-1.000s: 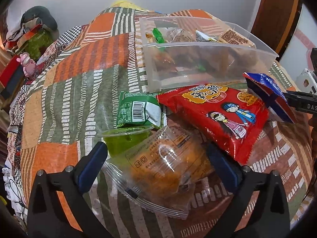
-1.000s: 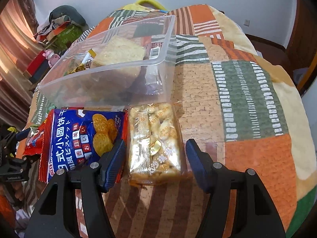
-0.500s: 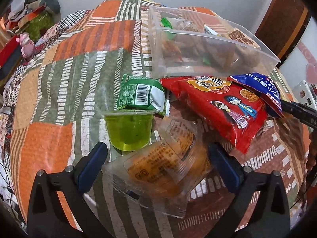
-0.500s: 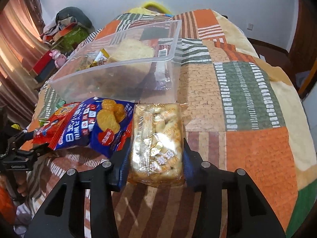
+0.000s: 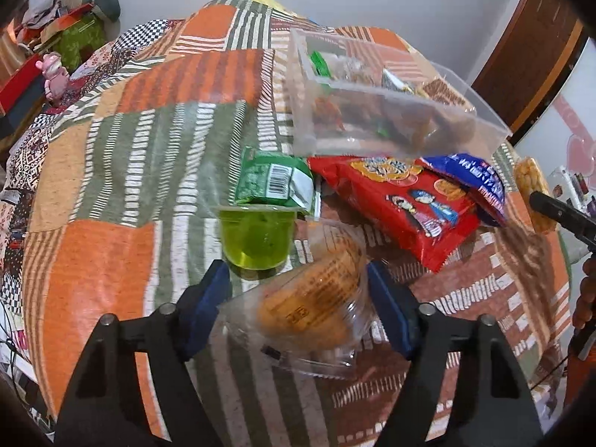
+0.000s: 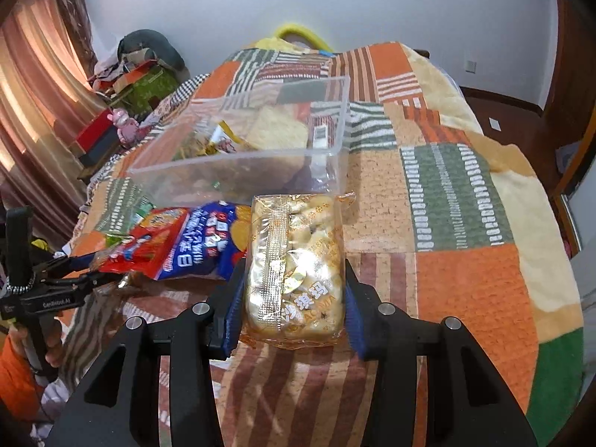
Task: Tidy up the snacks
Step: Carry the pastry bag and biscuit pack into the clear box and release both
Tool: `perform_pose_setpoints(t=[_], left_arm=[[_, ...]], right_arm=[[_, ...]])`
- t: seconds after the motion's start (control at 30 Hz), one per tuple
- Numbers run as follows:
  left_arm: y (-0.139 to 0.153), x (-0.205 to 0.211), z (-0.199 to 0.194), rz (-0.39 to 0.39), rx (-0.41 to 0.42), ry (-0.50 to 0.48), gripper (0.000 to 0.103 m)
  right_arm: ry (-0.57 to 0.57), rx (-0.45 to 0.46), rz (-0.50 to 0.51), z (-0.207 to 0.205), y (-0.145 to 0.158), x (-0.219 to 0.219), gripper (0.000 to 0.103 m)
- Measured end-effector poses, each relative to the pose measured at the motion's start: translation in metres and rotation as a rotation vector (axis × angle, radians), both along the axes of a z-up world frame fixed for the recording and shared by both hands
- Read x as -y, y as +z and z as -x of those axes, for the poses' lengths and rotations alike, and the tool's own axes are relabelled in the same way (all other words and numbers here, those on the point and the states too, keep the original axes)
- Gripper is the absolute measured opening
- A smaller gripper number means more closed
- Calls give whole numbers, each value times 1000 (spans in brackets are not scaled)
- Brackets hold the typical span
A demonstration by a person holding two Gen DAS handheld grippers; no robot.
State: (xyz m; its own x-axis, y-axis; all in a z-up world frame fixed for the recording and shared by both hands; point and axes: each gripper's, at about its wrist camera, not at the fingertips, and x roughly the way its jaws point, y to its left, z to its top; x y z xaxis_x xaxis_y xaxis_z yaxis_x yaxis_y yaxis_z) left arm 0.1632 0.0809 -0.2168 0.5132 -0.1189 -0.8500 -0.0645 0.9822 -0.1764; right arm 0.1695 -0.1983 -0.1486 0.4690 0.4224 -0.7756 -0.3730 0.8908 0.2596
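My left gripper (image 5: 298, 303) is shut on a clear-wrapped orange cake (image 5: 311, 305) and holds it above the quilt. My right gripper (image 6: 292, 294) is shut on a gold-wrapped snack pack (image 6: 296, 264), lifted off the quilt; that pack also shows at the right of the left wrist view (image 5: 532, 193). A clear plastic bin (image 5: 387, 111) with several snacks stands behind; it shows in the right wrist view too (image 6: 246, 149). A red snack bag (image 5: 402, 201), a blue biscuit bag (image 6: 201, 238), a green packet (image 5: 275, 182) and a green jelly cup (image 5: 255, 238) lie in front of the bin.
A patchwork quilt (image 6: 465, 223) covers the bed. A pink toy (image 5: 56, 74) and boxes sit at the far left edge. A wooden door (image 5: 536, 48) stands at the far right. The left gripper shows at the left of the right wrist view (image 6: 56, 290).
Both grippers have closed on their packs and lifted them: the left on the orange cake, the right on the gold-wrapped pack. The jelly cup is now uncovered.
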Motion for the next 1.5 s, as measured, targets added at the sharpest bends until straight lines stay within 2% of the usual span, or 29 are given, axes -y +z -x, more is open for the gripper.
perform_pose_setpoints(t=[0.17,0.4,0.57,0.83,1.07,1.5], left_arm=[[9,0,9,-64,16,5,74],[42,-13,22,-83,97,56,73],[80,-12,11,-113,183,50,73],[109,6,-29,-115,274,10,73],[106,24,-80,-122,285,-8,73],[73,23,-148,-99,245,13,74]], right_arm=[[7,20,-12,2,8,-3,42],[15,47,-19,3,18,-6,42],[12,89,-28,-3,34,-9,42],[18,146,-44,-26,51,-25,42],[44,149,-60,-52,49,-52,42],[104,100,-19,-100,18,-99,42]])
